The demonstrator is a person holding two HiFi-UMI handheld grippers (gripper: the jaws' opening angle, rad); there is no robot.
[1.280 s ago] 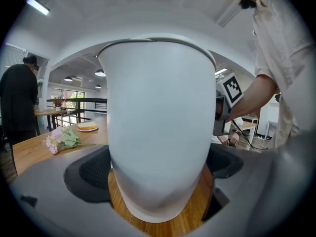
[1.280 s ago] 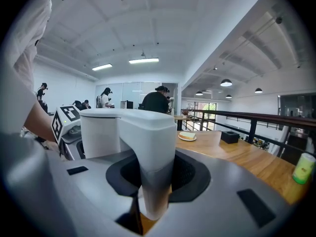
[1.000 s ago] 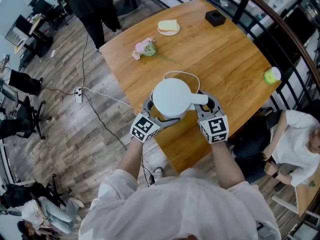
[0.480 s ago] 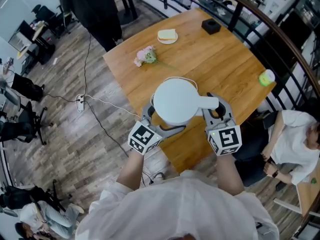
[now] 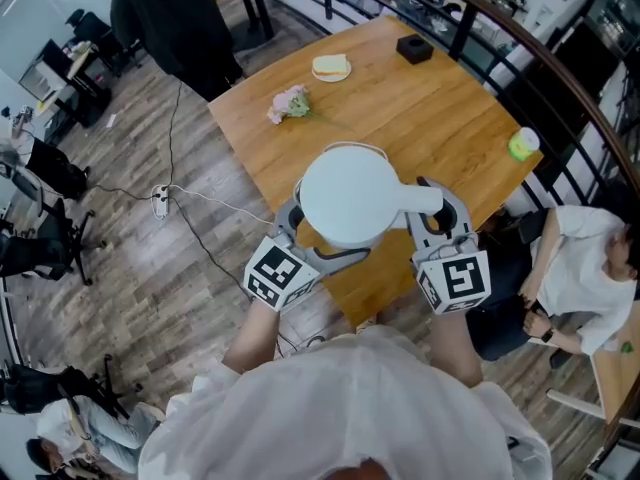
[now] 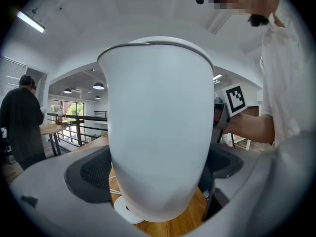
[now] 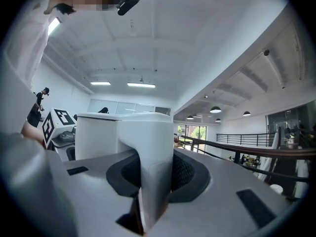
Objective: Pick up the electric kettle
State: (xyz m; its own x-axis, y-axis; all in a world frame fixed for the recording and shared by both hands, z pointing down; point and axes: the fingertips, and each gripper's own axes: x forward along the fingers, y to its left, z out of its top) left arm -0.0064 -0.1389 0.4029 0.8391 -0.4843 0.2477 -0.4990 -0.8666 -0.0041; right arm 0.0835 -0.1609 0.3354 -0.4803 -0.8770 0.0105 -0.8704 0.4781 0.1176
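A white electric kettle [image 5: 350, 193] hangs in the air above the near part of the wooden table [image 5: 440, 108]. My left gripper [image 5: 318, 236] is shut on its round body [image 6: 158, 132], with a dark pad against each side. Over on the other side, my right gripper [image 5: 436, 218] is shut on the kettle's flat white handle [image 7: 153, 157], which stands upright between the jaws. The kettle's round white base [image 6: 123, 211] lies on the table below; its white cord [image 5: 372, 149] loops behind the kettle.
Pink flowers [image 5: 288, 103], a plate with bread [image 5: 330, 66], a black box [image 5: 413, 48] and a green cup [image 5: 522, 144] lie on the far half of the table. A person sits at the right [image 5: 580, 268]; another stands at the far left [image 5: 170, 18]. A dark railing runs behind.
Both grippers have risen together with the kettle, which now looks larger and nearer to the head camera. The grips on body and handle are unchanged.
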